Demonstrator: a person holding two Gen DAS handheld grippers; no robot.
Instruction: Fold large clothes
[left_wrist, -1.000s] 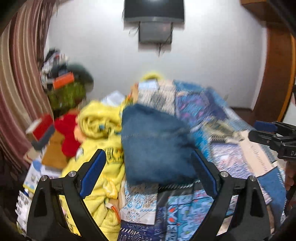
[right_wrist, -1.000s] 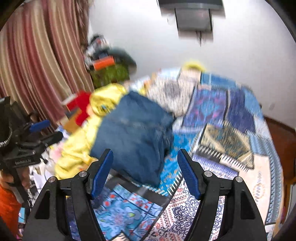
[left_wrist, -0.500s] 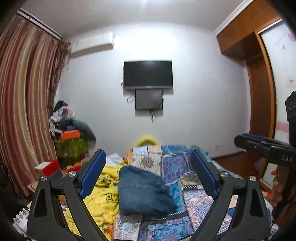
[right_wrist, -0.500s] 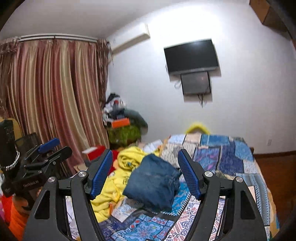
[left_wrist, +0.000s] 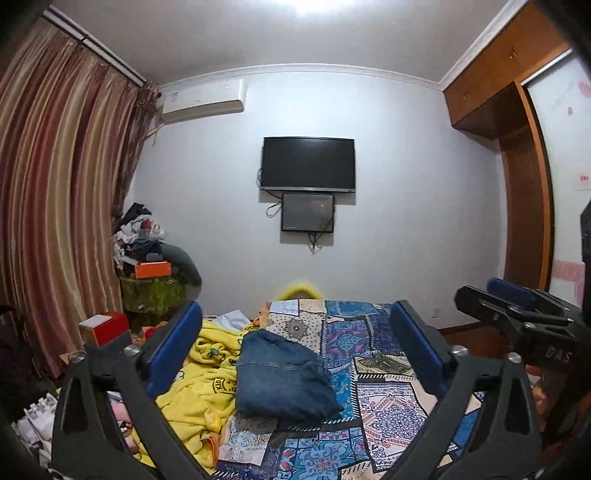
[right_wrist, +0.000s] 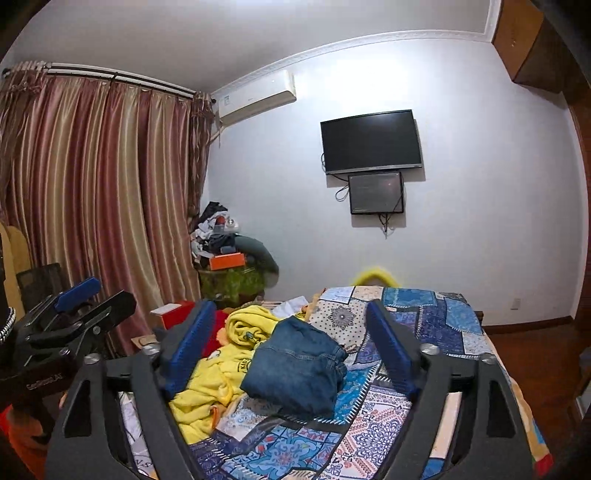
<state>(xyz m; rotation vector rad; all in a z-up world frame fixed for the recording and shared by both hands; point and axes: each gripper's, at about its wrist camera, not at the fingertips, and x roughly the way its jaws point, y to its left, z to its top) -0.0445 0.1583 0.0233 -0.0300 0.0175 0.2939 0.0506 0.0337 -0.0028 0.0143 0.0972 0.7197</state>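
A folded pair of blue jeans (left_wrist: 284, 376) lies on the patchwork bedspread (left_wrist: 373, 369), and shows in the right wrist view too (right_wrist: 299, 369). A crumpled yellow garment (left_wrist: 199, 384) lies to its left, touching it; it also shows in the right wrist view (right_wrist: 221, 373). My left gripper (left_wrist: 293, 354) is open and empty, held well back from and above the bed. My right gripper (right_wrist: 291, 350) is open and empty, also held back. Each gripper shows at the edge of the other's view, the right one (left_wrist: 517, 317) and the left one (right_wrist: 74, 310).
A TV (left_wrist: 308, 164) and a smaller screen hang on the far wall. A cluttered green stand (left_wrist: 155, 284) with an orange box stands by the striped curtains (left_wrist: 55, 203). A red box (left_wrist: 105, 326) sits left of the bed. A wooden wardrobe (left_wrist: 524, 177) is at the right.
Both grippers pulled back and up from the jeans, and the views tilted up to take in the whole room. The jeans stay folded on the bed.
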